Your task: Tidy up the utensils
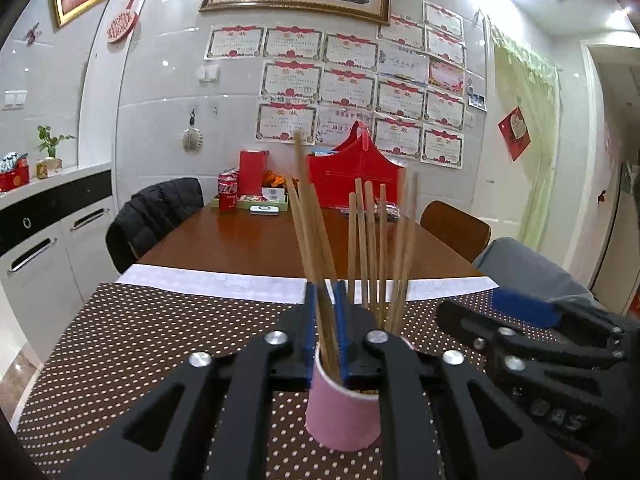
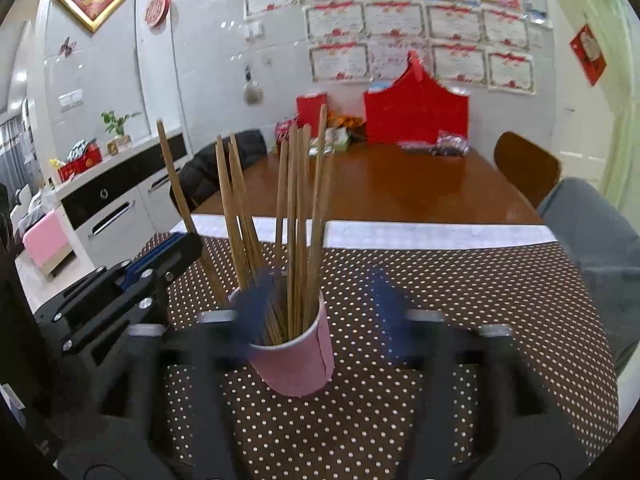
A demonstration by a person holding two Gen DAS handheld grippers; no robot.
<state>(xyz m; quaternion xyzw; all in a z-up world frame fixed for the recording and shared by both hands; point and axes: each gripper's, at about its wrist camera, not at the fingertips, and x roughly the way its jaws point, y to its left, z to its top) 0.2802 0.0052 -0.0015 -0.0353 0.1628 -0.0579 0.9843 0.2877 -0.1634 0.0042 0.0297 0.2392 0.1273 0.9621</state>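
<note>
A pink paper cup [image 1: 340, 412] stands upright on the dotted mat with several wooden chopsticks [image 1: 370, 240] fanned out in it. My left gripper [image 1: 324, 286] is right over the cup's near-left rim. Its blue pads stand a narrow gap apart around a few leaning chopsticks [image 1: 310, 220] and do not visibly squeeze them. In the right wrist view the cup [image 2: 296, 364] sits between the wide, blurred blue pads of my open right gripper [image 2: 320, 312], which holds nothing. The left gripper's fingers [image 2: 176, 244] show at the left there, and a finger [image 1: 520, 308] of the right gripper shows at the right of the left wrist view.
A brown polka-dot mat [image 1: 160, 340] covers the near table, with a white strip [image 1: 220, 280] beyond it. Red boxes [image 1: 356, 176], cola cans [image 1: 227, 192] and small packets sit at the far end. A jacket-draped chair [image 1: 156, 216], a brown chair [image 1: 456, 228] and a person's grey-clad limb [image 2: 600, 248] flank the table.
</note>
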